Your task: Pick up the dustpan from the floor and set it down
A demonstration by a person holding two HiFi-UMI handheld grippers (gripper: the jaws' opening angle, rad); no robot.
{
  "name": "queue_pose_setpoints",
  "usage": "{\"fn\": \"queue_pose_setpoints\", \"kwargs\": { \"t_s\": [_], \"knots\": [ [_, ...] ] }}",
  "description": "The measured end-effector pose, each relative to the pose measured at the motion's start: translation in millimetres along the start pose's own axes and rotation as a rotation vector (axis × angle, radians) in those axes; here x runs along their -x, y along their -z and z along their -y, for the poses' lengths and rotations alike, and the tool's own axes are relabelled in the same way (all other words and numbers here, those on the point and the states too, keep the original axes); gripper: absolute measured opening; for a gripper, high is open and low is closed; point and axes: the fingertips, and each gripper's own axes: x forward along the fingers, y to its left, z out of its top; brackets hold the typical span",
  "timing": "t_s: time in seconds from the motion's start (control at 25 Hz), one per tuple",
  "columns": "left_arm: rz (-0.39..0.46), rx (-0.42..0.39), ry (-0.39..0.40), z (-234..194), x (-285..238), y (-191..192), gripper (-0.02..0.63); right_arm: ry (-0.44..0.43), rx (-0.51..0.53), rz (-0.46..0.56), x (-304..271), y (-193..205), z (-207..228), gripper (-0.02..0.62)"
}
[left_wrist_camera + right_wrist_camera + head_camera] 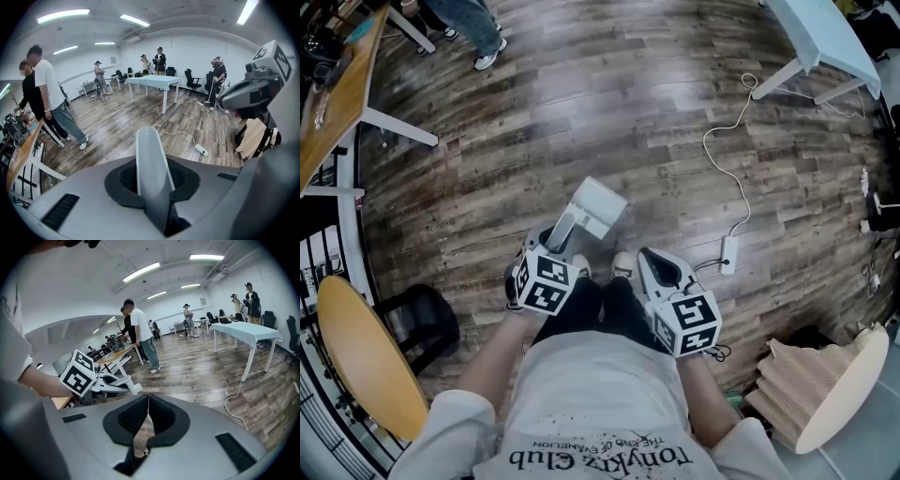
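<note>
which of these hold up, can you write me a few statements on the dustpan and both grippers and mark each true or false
1. The left gripper has its jaws clamped on the handle of the dustpan. True.
2. The right gripper also holds the dustpan. False: its jaws are together with nothing between them.
3. A white cable runs across the wooden floor to a power strip. True.
4. The light blue table stands at the left edge of the head view. False: it is at the top right.
</note>
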Motion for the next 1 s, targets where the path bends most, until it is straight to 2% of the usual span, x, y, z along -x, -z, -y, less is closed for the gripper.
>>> {"fn": "queue_pose_setpoints", "kwargs": {
  "t_s": [1.0],
  "knots": [
    [-0.018, 0.041, -0.002, -14.6, -75.1, 2.9, 0.083, 0.024, -0.053, -0.042, -13.6, 4.9, 18.2, 0.026]
  ]
}}
